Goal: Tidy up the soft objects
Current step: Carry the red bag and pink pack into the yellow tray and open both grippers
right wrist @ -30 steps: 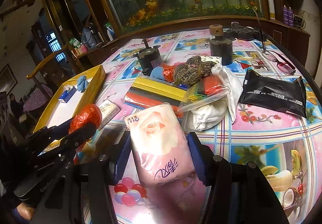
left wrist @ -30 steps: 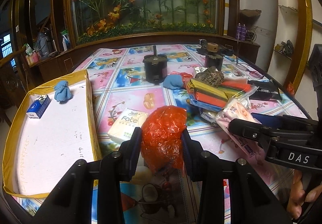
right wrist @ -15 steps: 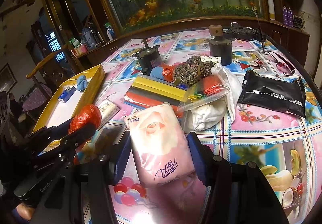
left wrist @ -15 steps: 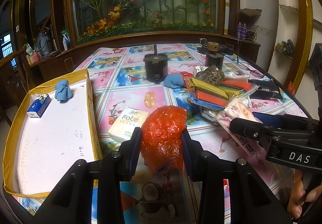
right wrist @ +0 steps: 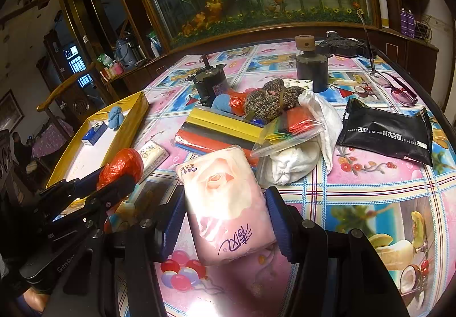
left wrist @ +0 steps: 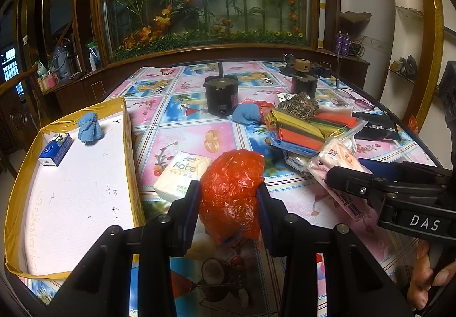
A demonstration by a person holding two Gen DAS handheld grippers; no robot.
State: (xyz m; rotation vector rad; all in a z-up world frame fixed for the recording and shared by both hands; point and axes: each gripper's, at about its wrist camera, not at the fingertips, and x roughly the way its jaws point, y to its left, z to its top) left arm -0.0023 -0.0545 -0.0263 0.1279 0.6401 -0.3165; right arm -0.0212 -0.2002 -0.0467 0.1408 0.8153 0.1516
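Orange plastic bag (left wrist: pixel 231 191) clamped in left fingers (left wrist: pixel 190 203); pink tissue pack (right wrist: pixel 228 203) in right fingers (right wrist: pixel 276 220).

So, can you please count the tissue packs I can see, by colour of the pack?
Pink: 1, the rose pack in the right gripper.
White: 1, the Face pack on the table.
Blue: 1, the small pack in the yellow-edged tray.
Total: 3
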